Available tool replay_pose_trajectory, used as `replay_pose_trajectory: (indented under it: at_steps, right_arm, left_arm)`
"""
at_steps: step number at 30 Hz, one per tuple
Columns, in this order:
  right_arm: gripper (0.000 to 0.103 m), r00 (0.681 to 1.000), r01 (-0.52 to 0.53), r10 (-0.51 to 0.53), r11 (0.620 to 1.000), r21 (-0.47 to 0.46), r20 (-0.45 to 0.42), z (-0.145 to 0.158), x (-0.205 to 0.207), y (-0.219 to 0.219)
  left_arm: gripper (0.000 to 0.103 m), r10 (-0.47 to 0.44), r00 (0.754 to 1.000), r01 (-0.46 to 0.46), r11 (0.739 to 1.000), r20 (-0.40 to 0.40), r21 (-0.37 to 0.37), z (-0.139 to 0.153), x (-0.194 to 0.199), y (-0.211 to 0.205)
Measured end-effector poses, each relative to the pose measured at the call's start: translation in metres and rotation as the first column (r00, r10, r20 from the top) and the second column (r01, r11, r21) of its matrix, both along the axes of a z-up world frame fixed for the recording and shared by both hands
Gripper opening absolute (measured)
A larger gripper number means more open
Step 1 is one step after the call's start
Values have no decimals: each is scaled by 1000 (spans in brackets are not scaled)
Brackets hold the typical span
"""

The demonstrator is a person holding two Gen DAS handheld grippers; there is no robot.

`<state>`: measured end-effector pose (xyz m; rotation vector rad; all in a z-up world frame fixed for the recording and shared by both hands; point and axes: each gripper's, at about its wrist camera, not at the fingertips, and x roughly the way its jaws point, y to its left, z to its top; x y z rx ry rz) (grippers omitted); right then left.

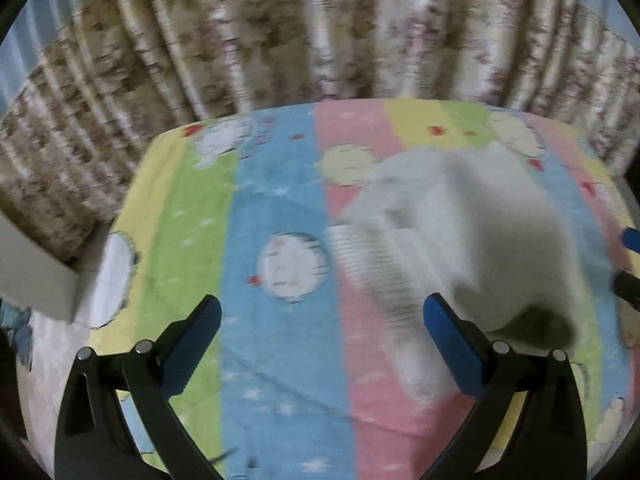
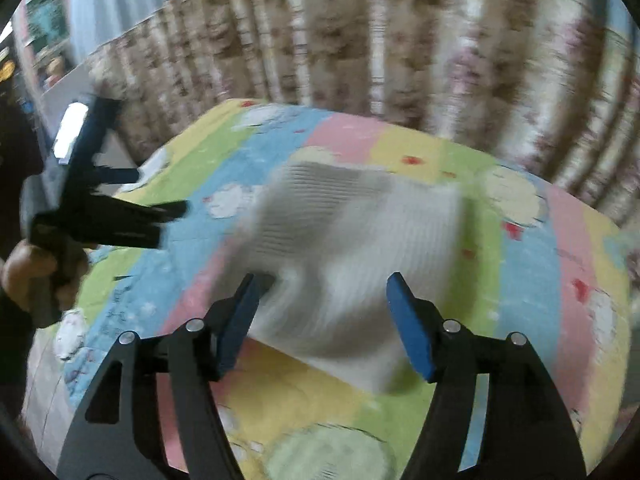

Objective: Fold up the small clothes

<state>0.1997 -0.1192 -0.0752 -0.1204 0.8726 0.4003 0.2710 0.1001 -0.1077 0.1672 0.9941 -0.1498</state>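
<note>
A small white ribbed garment (image 1: 452, 240) lies bunched on the striped pastel cloth (image 1: 272, 184), blurred by motion. My left gripper (image 1: 322, 320) is open and empty, with the garment to its right by the right finger. In the right wrist view the garment (image 2: 352, 240) lies folded over just ahead of my right gripper (image 2: 324, 300), which is open and empty with its fingers on either side of the near edge. The left gripper (image 2: 120, 216) shows at the left, held in a hand.
A floral curtain (image 1: 320, 32) hangs close behind the table. A white box or ledge (image 1: 36, 276) stands at the left edge. The right gripper's fingertips (image 1: 630, 240) show at the far right of the left wrist view.
</note>
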Motion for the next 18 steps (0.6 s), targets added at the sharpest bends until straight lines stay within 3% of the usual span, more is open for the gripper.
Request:
replay_pose_trajectory:
  at_steps: [6,10,12,13,14,16,18]
  right_arm:
    - [67,991,127,-128,991,-30,-31,-18,7,-45]
    - [67,988,148,-148,989,6,-33,-25,5,-61]
    - [67,988,151,-150,988,24,-49,-31,9,-65]
    - [67,987,152,-150,988,27,-56,-33,9,-68]
    - [67,986,154,-151,988,31,-65,-37,11,-68]
    - [67,985,157,-153,987,39,-84,-43,15,-71]
    - [67,982,162,-156,986,49,-104,-49,18,-73]
  left_arm:
    - [102,-99,993,97,995,-70,-29,-12,-1,-65]
    - [98,-114,990,115,993,-86,6,-24,1,-89]
    - [76,-124,984,120,992,-130,-36,-34,8,-91]
    - [59,-131,979,122,990,-155,-66,-38,10,-89]
    - [58,-133,975,117,988,-178,-96,-43,12,-88]
    - [54,-144,975,130,987,-168,-90,-46,13,-90]
    - [42,-164,976,155,985,-145,-72,-43,11,-91]
